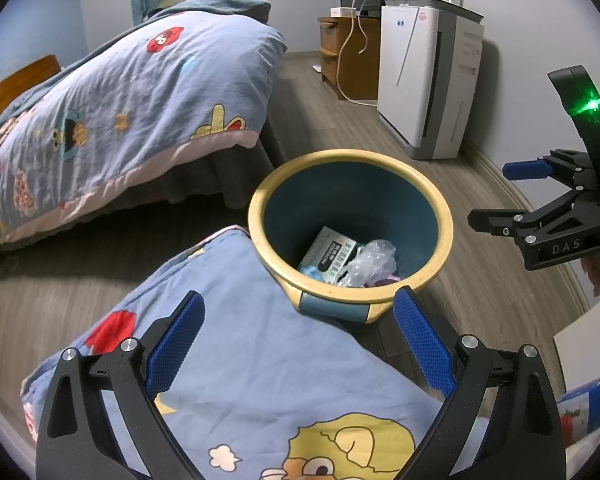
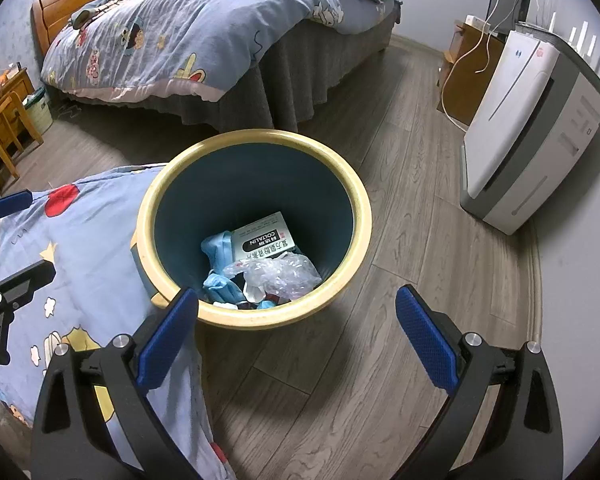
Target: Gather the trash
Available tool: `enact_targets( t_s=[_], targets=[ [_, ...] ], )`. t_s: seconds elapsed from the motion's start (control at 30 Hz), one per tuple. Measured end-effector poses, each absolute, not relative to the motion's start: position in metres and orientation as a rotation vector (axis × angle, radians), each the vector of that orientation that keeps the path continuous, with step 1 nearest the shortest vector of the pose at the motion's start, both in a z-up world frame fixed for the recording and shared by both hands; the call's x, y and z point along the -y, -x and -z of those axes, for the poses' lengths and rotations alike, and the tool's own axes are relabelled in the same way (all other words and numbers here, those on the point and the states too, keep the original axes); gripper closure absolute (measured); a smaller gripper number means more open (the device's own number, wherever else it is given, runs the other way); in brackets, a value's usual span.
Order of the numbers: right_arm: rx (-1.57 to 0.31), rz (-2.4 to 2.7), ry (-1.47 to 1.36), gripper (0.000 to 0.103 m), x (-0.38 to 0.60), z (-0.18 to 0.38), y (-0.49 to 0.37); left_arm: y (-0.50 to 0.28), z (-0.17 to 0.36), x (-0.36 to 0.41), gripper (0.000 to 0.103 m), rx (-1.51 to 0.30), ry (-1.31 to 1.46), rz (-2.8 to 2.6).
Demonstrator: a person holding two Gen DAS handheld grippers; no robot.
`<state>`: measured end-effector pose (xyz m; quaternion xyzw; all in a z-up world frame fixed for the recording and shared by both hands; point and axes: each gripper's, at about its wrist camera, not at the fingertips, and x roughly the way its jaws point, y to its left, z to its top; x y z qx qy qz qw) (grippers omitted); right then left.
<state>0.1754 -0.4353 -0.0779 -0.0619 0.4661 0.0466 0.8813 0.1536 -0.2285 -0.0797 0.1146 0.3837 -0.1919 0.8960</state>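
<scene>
- Wood-look flooring (image 2: 400, 184) fills the bedroom, with a bed under a cartoon-print quilt (image 1: 132, 92) at the upper left of both views and a white air purifier (image 2: 532, 128) at the upper right.
- A round wastebasket (image 2: 364, 216), yellow-rimmed with a dark blue inside, is seen near the centre of both views, standing on the floor just beside a second patch of cartoon-print bedding (image 1: 240, 344).
- Inside the basket, a medicine box printed "COLTALIN" (image 2: 266, 238), crumpled clear plastic wrap (image 2: 278, 276) and some light blue material (image 2: 218, 252) are already collected.
- The left claw (image 1: 298, 344) is spread wide and empty, held over the bedding at the lower centre of its view.
- The right claw (image 2: 296, 344) is likewise spread and empty, held above the floor at the basket's near rim.
- No loose trash is visible on the floor or bedding; the collecting is judged to be largely done, though areas outside the views cannot be checked.
</scene>
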Motion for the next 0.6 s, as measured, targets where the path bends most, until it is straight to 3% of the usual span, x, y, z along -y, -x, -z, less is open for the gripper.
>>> enact_targets(
  t_s=[0.6],
  targets=[
    [-0.974,-0.089,0.138,0.006,0.4348,0.0772,-0.1726,-0.1522,0.0805,0.2292,0.008,-0.794,-0.238,0.419]
  ],
)
